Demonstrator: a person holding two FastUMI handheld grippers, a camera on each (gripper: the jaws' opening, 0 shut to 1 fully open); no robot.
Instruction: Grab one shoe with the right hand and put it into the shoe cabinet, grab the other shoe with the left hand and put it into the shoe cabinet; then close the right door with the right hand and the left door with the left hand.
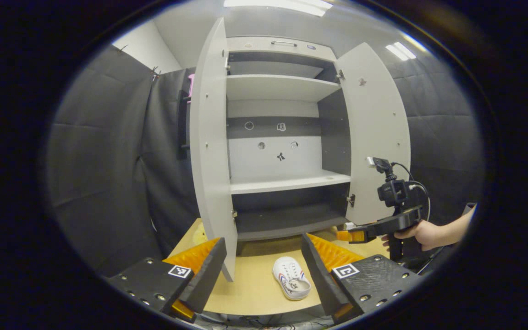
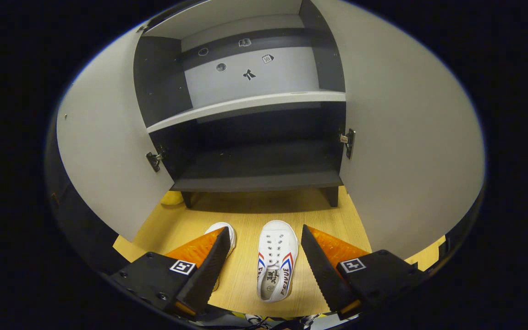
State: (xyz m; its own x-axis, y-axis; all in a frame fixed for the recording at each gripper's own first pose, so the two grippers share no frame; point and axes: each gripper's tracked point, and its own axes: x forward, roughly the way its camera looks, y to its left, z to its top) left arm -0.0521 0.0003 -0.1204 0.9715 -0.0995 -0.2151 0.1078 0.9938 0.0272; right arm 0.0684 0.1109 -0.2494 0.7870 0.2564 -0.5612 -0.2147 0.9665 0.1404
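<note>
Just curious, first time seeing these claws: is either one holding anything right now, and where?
Nothing is held. Both grippers, left and right, are open, and the white shoe lies untouched on the table between the right one's fingers.

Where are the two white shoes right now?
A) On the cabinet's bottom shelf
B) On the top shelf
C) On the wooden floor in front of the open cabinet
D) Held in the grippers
C: both shoes lie on the wooden floor before the open cabinet, whose shelves are bare.
</note>
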